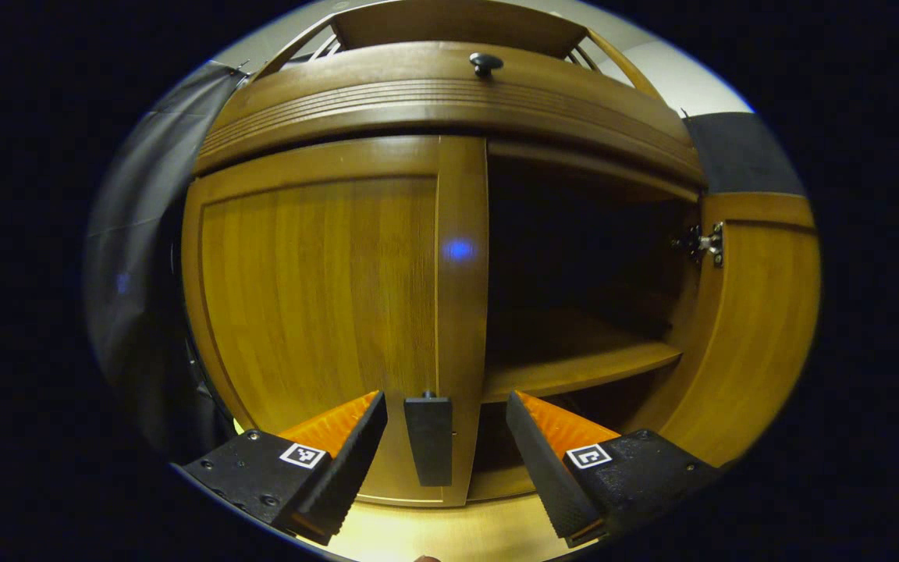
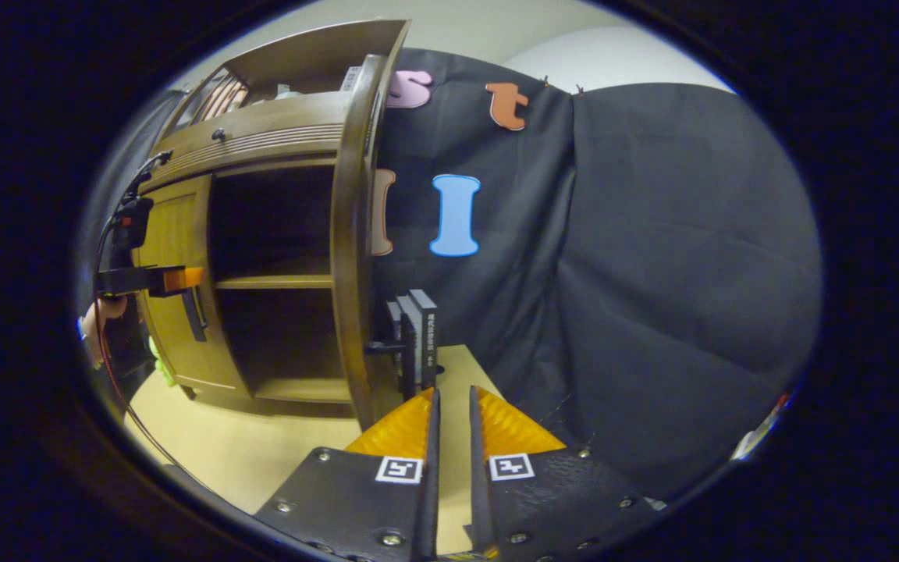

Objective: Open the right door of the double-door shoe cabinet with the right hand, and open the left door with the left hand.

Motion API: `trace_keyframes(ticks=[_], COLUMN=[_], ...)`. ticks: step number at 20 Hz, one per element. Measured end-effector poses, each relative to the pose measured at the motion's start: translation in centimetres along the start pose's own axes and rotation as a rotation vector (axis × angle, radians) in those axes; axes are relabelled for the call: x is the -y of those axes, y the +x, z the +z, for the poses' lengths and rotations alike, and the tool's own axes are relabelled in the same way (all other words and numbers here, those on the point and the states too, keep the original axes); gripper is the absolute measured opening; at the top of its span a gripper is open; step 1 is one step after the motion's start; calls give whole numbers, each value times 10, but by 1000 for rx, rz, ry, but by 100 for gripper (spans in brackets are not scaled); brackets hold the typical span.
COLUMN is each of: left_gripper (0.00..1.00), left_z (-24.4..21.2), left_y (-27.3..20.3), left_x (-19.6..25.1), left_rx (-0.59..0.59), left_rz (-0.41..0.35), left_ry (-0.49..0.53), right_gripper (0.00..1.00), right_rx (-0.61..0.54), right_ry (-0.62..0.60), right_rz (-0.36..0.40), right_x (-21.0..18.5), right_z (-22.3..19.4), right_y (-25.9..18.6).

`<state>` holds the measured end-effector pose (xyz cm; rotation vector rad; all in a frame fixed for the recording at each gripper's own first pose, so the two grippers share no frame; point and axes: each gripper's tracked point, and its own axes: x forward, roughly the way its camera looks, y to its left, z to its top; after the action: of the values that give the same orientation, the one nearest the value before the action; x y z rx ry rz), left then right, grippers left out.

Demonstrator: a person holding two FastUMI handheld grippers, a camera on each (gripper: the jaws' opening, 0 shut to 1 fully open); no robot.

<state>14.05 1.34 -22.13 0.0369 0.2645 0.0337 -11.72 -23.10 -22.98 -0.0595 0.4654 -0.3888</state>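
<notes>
We judge the task half done: the right door (image 1: pixel 762 328) of the shoe cabinet (image 1: pixel 449 94) stands swung wide, baring the shelf (image 1: pixel 574 367), while the left door (image 1: pixel 317 312) is closed flat in front of us. Our left gripper (image 1: pixel 445 445) has its fingers apart, straddling the left door's handle (image 1: pixel 428 437), a bar with its long axis vertical at the door's inner edge, not yet gripped. Our right gripper (image 2: pixel 449 429), fingers nearly together on nothing, hangs beside the open door's edge (image 2: pixel 352 234).

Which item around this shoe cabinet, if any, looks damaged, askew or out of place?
Nothing stands out. The right door stands swung open on its hinge, the left door is shut with its handle between the left gripper's open fingers; the shelf sits level.
</notes>
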Motion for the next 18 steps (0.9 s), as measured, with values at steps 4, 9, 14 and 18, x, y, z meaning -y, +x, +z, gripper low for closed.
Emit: trace_keyframes(ticks=[4,9,14,18], left_gripper=[90,36,34,34], left_z=[1,8,8,12], left_y=[4,-1,-8,-35], left_x=[7,25,24,15], left_rx=[-8,24,16,23], left_rz=[-23,12,14,17], left_ry=[37,3,-6,-17], right_gripper=[33,37,37,37], right_rx=[-4,-17,-7,-12], right_ry=[59,61,78,61], right_rz=[-28,-30,-5,38], right_x=[2,4,6,6], right_z=[-9,-14,-7,-6], right_y=[-12,-23,-24,-24])
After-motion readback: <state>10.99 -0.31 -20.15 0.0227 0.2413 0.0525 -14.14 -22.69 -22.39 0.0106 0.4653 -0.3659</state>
